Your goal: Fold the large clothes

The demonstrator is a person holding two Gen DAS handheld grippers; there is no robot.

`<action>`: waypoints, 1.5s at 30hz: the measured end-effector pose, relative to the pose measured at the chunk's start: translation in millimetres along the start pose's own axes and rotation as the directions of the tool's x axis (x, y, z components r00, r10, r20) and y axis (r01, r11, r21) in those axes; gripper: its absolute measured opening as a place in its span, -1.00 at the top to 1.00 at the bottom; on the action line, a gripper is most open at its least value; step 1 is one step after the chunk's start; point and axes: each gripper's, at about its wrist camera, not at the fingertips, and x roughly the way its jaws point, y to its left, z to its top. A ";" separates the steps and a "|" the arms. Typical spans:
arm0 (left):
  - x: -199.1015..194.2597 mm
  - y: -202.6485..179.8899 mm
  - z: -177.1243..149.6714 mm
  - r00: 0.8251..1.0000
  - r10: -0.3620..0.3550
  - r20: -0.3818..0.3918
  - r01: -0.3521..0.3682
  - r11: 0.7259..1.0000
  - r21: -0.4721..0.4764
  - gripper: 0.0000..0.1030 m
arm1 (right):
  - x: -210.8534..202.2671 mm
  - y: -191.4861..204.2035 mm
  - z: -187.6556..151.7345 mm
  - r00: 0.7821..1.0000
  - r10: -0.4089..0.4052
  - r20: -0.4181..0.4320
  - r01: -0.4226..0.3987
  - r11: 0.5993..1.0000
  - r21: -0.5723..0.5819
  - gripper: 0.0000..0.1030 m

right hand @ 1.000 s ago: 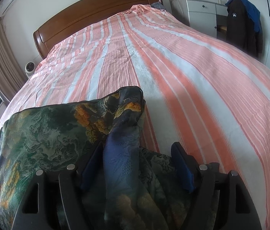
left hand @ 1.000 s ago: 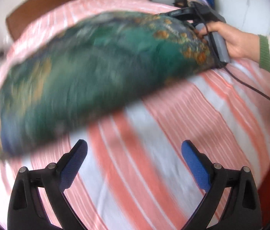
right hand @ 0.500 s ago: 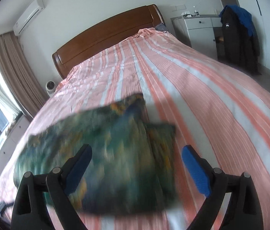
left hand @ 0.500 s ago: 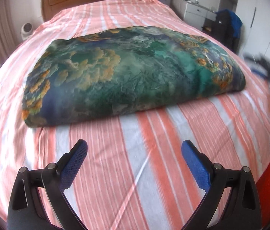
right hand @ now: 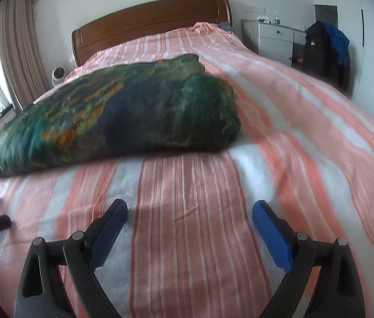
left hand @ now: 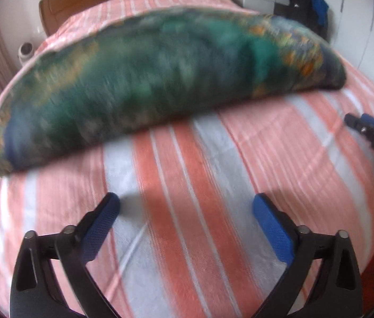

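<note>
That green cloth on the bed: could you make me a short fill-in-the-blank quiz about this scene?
1. The folded green cloth lies on a bed cover striped white and ____.
2. Both pairs of tongs, left and right, hold ____.
3. The headboard is made of ____.

Answers: pink; nothing; wood

Both your wrist cameras look down at a slant along their tongs, low over the foot end of the striped bed point(right hand: 306, 137), facing the wooden headboard point(right hand: 149, 23). Both views share the folded green garment point(left hand: 144, 84) lying short of that headboard.
</note>
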 end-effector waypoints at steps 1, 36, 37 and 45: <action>1.3 2.5 -3.3 1.000 -0.013 0.021 0.013 1.000 -0.017 -0.99 | 1.4 -0.5 -0.2 1.000 0.003 -0.002 -0.003 1.000 0.001 -0.87; -5.6 1.9 -6.7 1.000 0.004 0.024 -0.004 1.000 -0.014 -0.99 | 11.4 1.7 -3.5 1.000 0.014 -0.018 -0.015 1.000 -0.018 -0.99; -9.0 0.9 -3.5 1.000 0.014 0.015 -0.014 1.000 -0.013 -0.98 | 11.0 1.9 -4.7 1.000 0.016 -0.018 -0.016 1.000 -0.018 -0.99; -63.5 -10.4 65.7 0.980 -0.058 0.190 0.053 0.998 0.031 -0.98 | 4.8 -4.2 0.4 0.999 0.012 -0.042 -0.011 1.000 0.024 -0.99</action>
